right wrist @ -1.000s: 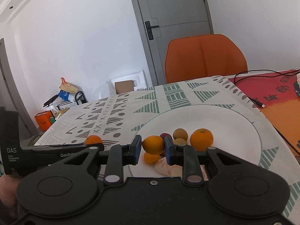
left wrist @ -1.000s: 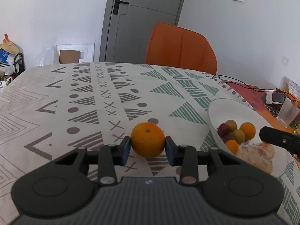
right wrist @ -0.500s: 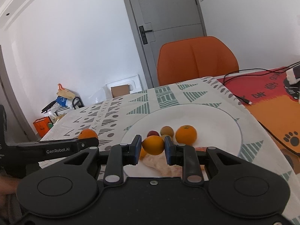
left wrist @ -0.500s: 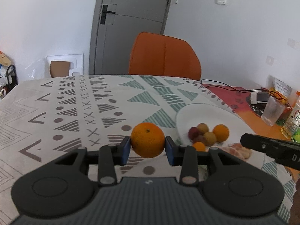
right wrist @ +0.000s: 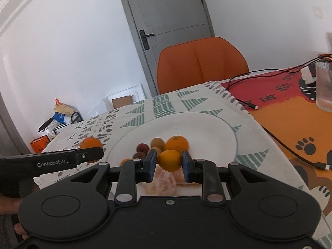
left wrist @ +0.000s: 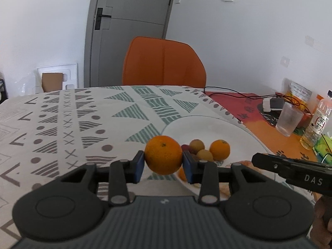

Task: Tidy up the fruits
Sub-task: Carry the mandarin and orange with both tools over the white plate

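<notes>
While your left gripper [left wrist: 163, 164] tilts downward, pads clamped on a mandarin [left wrist: 163, 158] at the plate's [left wrist: 209, 125] near rim, your right gripper [right wrist: 168, 164] – nearly level – pinches a smaller orange fruit [right wrist: 169, 160] above that plate.

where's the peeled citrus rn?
On the white plate, at its near edge, in the right wrist view: the peeled citrus lies just below the small orange held in the right gripper.
</notes>
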A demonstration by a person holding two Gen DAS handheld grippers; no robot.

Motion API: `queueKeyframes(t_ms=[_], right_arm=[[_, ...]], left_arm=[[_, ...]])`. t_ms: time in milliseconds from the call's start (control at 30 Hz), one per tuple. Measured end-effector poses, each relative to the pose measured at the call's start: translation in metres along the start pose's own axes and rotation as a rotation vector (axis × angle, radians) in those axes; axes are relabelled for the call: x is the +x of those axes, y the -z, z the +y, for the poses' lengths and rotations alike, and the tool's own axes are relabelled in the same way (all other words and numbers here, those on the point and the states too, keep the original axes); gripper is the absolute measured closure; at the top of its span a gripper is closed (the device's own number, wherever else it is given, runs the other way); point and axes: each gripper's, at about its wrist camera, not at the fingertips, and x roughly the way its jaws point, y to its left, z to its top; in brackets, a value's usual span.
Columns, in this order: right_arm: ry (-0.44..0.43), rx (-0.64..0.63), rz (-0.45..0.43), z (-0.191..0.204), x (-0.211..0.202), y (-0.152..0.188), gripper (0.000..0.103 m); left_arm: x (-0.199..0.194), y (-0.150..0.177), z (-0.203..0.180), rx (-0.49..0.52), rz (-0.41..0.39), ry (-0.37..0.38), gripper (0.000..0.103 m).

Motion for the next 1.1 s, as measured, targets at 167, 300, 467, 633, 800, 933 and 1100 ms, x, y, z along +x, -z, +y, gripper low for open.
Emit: queueKeyframes(t_ms=[167, 300, 467, 633, 800, 933, 1100], right_arm=[[0.02, 0.017, 0.004, -0.01, 0.005, -0.001, 0.078], [0.027, 0.023, 0.007, -0.016, 0.013, -0.004, 0.078], [0.043, 0.009, -0.022, -0.019, 0.015, -0.009, 0.072], [0.043, 0.016, -0.012, -0.025, 0.013, -0.007, 0.071], [0.046, 0.024, -0.009, -0.031, 0.007, -0.004, 0.071], [0.05, 0.03, -0.018, -0.035, 0.002, -0.005, 0.071], [0.049, 0.043, -0.026, -0.039, -0.004, -0.006, 0.071]], left_arm=[[0.009, -0.002, -0.008, 0.01, 0.008, 0.019, 0.065], [0.016, -0.004, -0.013, 0.011, 0.011, 0.035, 0.065], [0.025, -0.007, -0.022, 0.02, 0.018, 0.051, 0.065], [0.031, -0.008, -0.034, 0.039, 0.023, 0.078, 0.065], [0.038, -0.009, -0.05, 0.067, 0.035, 0.107, 0.065], [0.041, -0.011, -0.064, 0.087, 0.041, 0.141, 0.065], [0.036, -0.013, -0.072, 0.093, 0.027, 0.157, 0.062]])
